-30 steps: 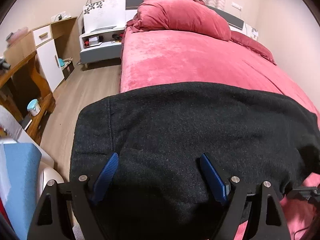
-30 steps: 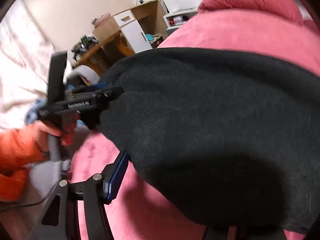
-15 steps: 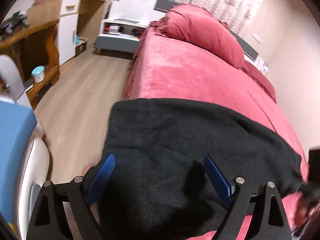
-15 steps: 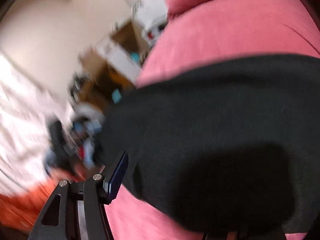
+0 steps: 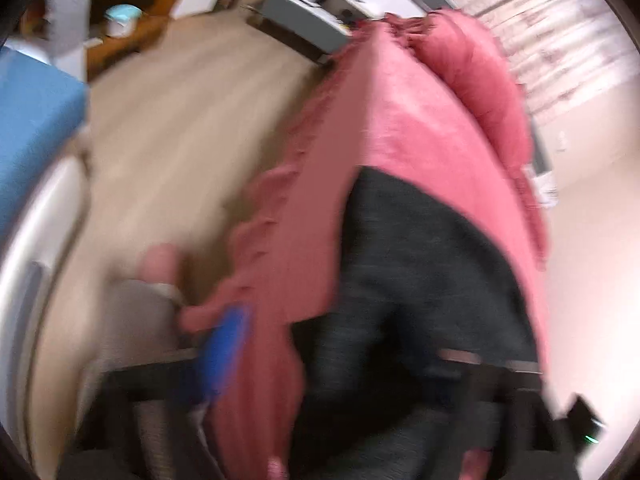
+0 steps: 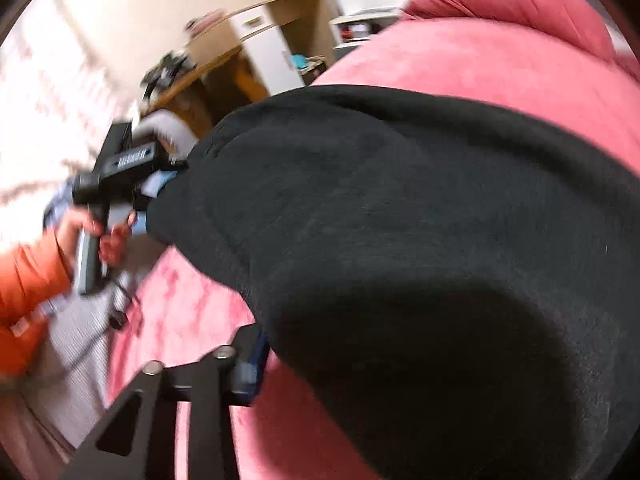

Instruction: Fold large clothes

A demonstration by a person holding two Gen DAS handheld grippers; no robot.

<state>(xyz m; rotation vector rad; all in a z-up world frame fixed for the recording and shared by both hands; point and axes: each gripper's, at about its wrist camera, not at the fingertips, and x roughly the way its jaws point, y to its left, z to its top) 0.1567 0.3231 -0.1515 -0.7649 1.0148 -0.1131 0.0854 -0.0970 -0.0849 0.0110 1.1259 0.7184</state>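
Garment (image 6: 420, 240), black and bulky, lies on the pink bed (image 6: 500, 60), where both tools have just been closing: the left tool (image 5: 328, 364) over its edge, blurred, grip unclear, the right tool (image 6: 400, 364) with cloth hiding its far finger, grip unclear.

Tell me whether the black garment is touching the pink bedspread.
Touching. The right wrist view shows the black garment lying spread directly on the pink bedspread, its edge flat against the fabric with no gap; the blurred left wrist view agrees.
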